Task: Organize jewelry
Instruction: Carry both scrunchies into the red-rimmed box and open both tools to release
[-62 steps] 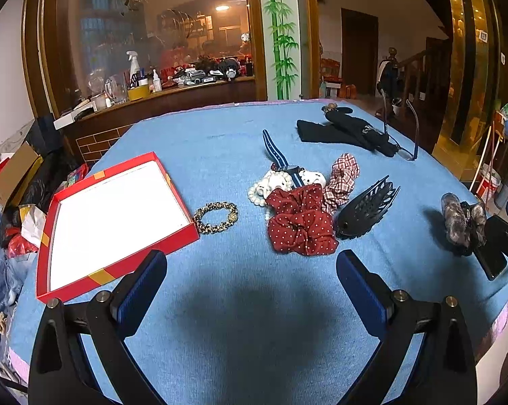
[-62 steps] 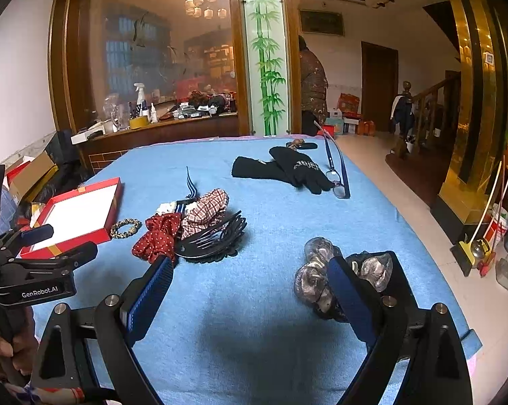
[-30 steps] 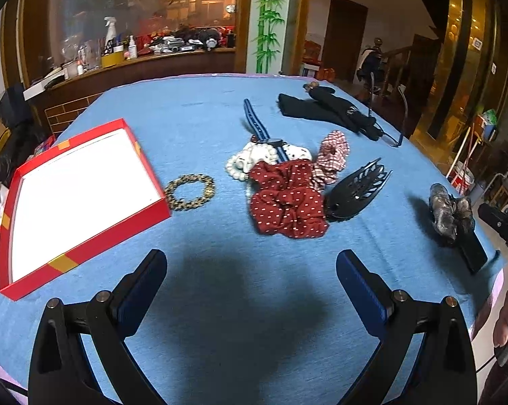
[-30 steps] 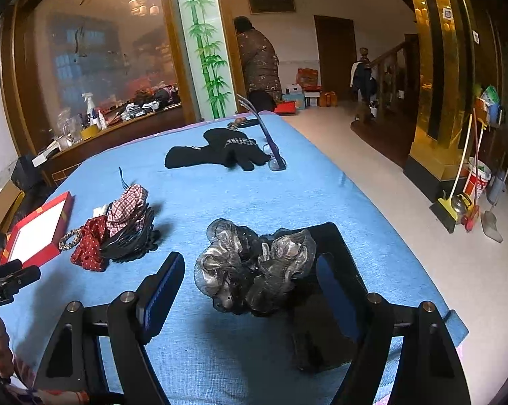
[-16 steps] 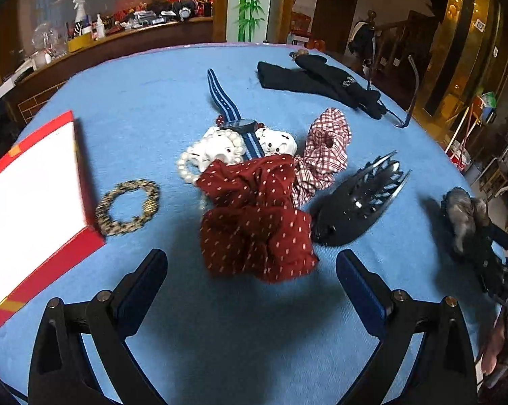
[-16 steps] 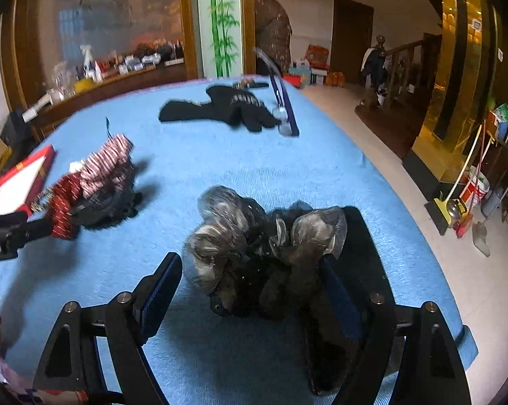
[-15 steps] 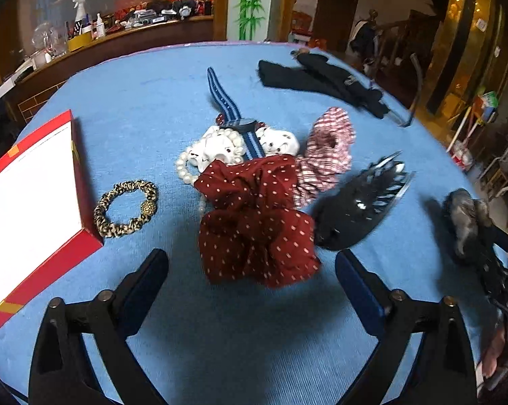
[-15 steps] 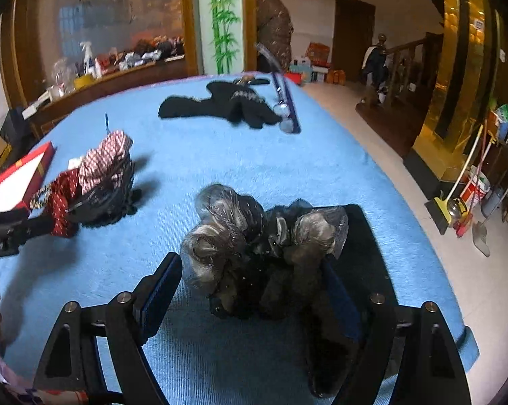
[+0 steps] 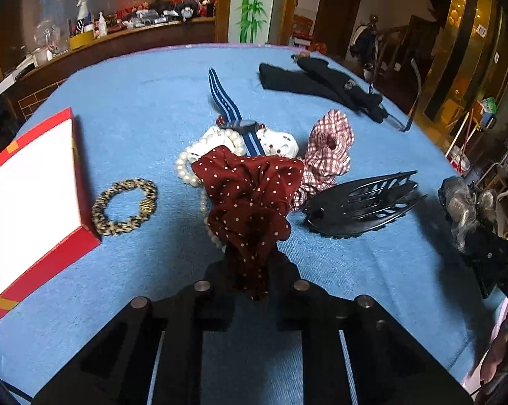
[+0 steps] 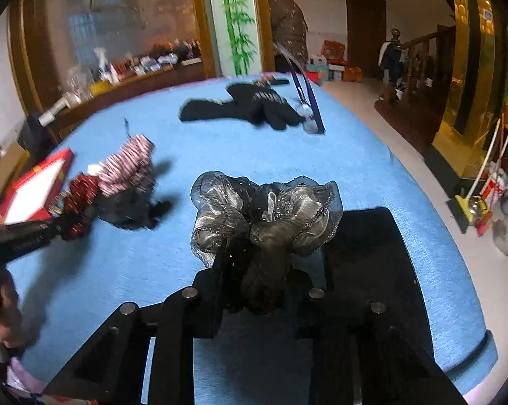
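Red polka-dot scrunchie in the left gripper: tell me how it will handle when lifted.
The red polka-dot scrunchie is bunched cloth folding between the shut left gripper, so it will probably droop, not hold shape. It overlaps the pearl bracelet, which may drag along.

Bare cloth (image 9: 145,101) behind red box (image 9: 81,175), hair claw (image 9: 362,202) beside pile

You are looking across a blue tablecloth (image 9: 135,101) where black gloves (image 9: 314,79) are lying at the far side, with dark-framed glasses (image 9: 412,101) sitting just beside them. Beyond, a spray bottle (image 9: 82,10) is standing on the wooden counter (image 9: 125,38), and a person (image 10: 287,27) is standing near the bamboo-painted pillar (image 10: 235,20).
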{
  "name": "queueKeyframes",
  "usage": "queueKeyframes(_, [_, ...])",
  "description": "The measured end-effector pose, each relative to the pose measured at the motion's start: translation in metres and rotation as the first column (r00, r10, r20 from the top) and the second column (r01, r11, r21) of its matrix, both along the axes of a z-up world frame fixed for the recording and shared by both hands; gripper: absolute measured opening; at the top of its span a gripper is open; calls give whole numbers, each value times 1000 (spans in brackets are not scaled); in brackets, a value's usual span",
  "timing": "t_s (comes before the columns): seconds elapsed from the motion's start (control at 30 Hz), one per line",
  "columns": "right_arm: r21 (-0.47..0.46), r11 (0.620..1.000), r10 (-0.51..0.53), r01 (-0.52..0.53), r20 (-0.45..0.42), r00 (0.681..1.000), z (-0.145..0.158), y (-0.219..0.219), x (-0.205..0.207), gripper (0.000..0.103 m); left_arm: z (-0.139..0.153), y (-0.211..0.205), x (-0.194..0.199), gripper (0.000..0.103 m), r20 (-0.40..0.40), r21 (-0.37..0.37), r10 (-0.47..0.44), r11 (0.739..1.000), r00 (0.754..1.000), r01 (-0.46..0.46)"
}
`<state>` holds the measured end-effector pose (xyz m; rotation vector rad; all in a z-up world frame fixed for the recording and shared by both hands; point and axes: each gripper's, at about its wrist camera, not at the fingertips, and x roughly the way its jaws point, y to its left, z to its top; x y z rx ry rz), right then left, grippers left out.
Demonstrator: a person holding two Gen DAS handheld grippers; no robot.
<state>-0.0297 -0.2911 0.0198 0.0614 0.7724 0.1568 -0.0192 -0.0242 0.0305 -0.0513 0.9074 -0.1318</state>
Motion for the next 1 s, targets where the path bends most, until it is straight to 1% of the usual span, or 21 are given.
queueKeyframes(0.17, [18,999,34,-36,96,995,24,11,-14,29,19,9,-19,15,59,-13,11,1000,998,-10])
queueKeyframes(0.27, [42,997,55,-60,129,990,34,18,-18,29,30,18,-25,15,88,-30,31,999,996,-28])
queueKeyframes(0.33, [49,995,74,-82,142,987,38,25,-19,29,36,22,-29,15,108,-28,44,999,993,-41])
queueKeyframes(0.5, [38,989,137,-144,146,980,41,50,-20,29,44,34,-38,15,140,-16,76,997,987,-75])
queueKeyframes(0.7, [38,978,197,-205,141,970,43,76,-18,29,43,48,-42,15,140,-15,106,994,984,-105])
queueKeyframes(1.0, [16,956,288,-293,140,947,48,115,-15,30,44,73,-49,15,159,-11,176,984,971,-176])
